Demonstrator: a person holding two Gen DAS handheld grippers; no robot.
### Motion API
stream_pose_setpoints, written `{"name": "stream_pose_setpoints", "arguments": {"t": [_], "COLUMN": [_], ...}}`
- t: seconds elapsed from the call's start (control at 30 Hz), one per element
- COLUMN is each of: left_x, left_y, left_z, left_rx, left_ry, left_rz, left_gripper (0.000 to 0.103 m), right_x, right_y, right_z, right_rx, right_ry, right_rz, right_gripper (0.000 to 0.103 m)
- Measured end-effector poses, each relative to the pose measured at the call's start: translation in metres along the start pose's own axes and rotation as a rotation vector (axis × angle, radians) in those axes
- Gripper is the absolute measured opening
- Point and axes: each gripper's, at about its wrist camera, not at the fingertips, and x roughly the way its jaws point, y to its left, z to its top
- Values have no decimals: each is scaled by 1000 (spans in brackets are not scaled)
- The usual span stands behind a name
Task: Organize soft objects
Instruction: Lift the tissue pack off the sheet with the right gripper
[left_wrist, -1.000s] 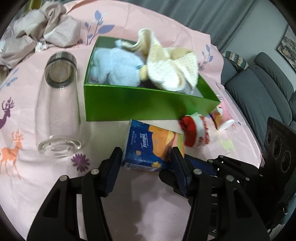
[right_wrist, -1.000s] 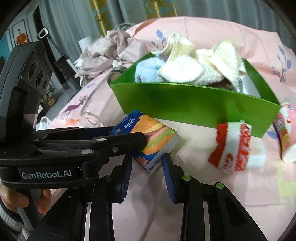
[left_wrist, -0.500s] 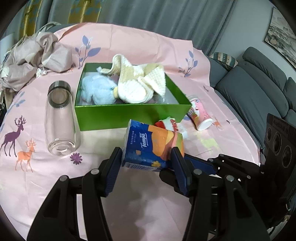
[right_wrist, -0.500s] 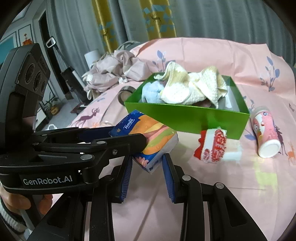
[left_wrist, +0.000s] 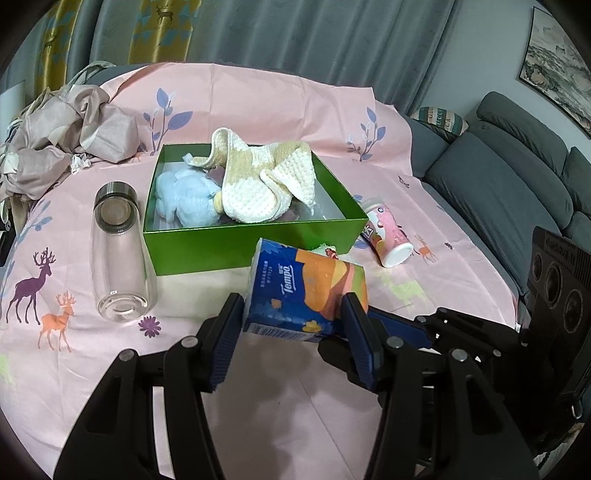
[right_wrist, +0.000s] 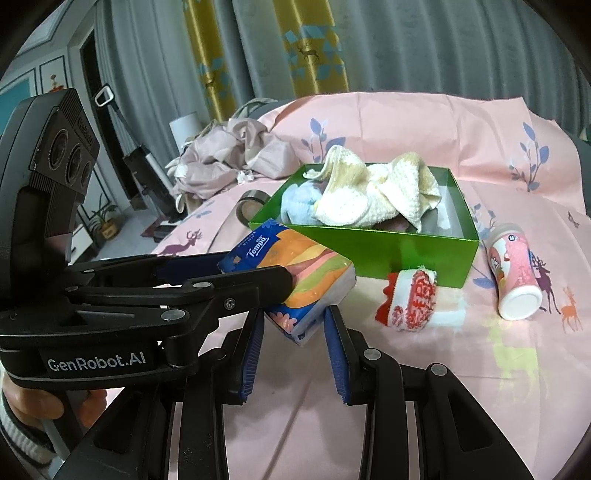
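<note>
Grey curtains (left_wrist: 295, 33) hang along the back of the room, with yellow panels (right_wrist: 310, 48) printed with deer and blue shapes between them. A grey sofa (left_wrist: 509, 177) stands at the right, a striped cushion (left_wrist: 441, 118) on its far end. A framed landscape painting (left_wrist: 561, 59) hangs on the pale wall above it. In the right wrist view a potted plant (right_wrist: 105, 218) sits on the light floor near a dark doorway (right_wrist: 92, 77).
</note>
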Motion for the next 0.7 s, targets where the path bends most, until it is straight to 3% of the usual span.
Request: {"name": "stream_pose_setpoints", "arguments": {"t": [0.7], "left_x": [12], "left_y": [2], "left_z": [1], "left_rx": [-4], "left_ry": [22], "left_rz": [14], "left_gripper": [53], "right_x": [6], "right_y": [-4], "right_z": [-3], "right_rx": [8], "right_ry": [7], "right_rz": [15], "right_gripper": [36]}}
